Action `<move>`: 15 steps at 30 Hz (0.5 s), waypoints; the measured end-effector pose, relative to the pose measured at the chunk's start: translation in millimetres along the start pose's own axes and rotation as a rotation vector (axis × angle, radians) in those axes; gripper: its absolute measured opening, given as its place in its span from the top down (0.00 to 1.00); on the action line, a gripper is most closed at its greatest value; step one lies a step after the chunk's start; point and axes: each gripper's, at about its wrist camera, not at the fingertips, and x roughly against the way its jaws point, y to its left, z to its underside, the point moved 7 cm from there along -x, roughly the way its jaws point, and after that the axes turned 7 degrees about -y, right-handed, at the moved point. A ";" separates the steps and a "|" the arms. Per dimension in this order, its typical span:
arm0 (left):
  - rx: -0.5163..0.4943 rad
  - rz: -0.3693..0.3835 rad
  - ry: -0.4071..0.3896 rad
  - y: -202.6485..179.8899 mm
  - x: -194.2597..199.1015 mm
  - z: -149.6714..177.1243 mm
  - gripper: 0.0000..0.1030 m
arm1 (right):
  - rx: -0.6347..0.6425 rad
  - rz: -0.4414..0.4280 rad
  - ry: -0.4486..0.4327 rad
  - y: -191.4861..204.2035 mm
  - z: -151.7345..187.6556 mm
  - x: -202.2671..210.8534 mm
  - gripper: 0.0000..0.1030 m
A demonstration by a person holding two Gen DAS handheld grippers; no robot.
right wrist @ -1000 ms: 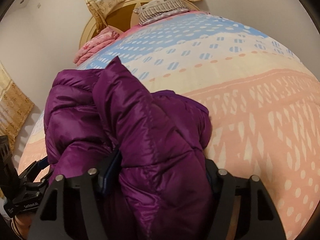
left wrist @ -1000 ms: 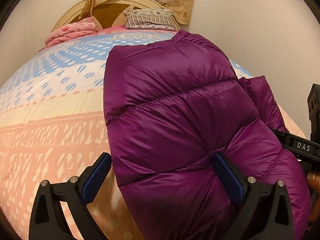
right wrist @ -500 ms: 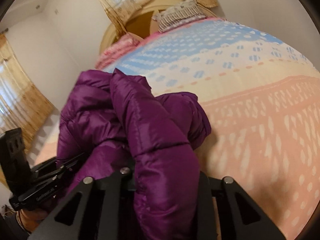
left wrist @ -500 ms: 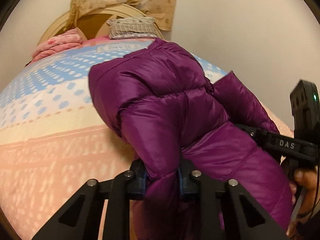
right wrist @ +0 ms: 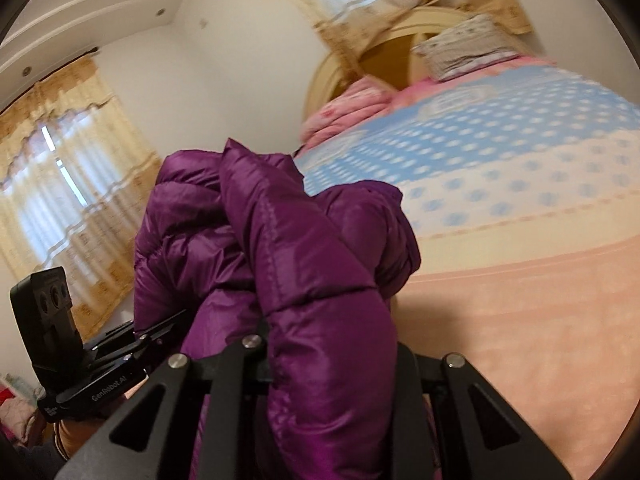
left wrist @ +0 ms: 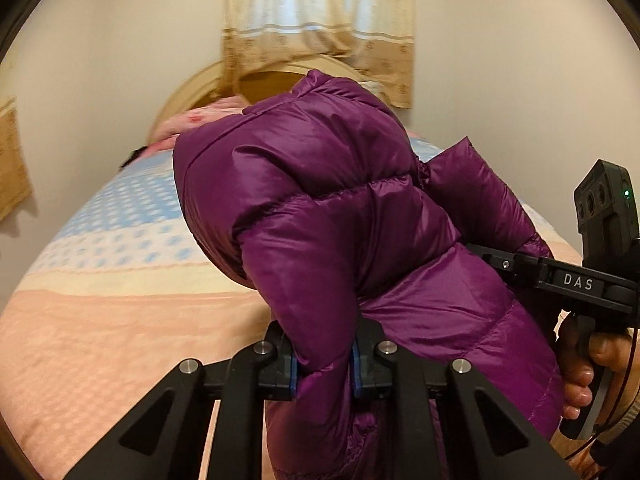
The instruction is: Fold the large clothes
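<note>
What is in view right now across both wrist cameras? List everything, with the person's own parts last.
puffer jacket: one, purple, bunched and lifted above the bed, pinched by both tongs
bed cover: one, pink, cream and blue with a dotted pattern, spread over the bed
headboard: one, cream and brown, arched, at the far end of the bed
pillow: one, grey striped, against the headboard
folded bedding: one pile, pink, beside the pillow
curtains: two sets, beige patterned, behind the headboard and on the side window
left tongs: one, black with blue pads, shut on a jacket fold
right tongs: one, black, shut on another jacket fold
hand: one, gripping the right tongs' handle
</note>
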 end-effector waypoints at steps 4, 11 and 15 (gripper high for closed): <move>0.019 -0.068 -0.001 44.6 10.8 7.8 0.83 | 0.020 -0.051 0.046 33.8 13.3 -34.7 0.77; 0.070 -0.139 0.034 104.1 3.5 36.4 0.83 | 0.055 -0.066 0.142 67.5 41.7 -83.1 0.77; 0.100 -0.155 0.075 122.3 -10.2 57.9 0.83 | 0.072 -0.040 0.195 68.5 62.5 -101.6 0.77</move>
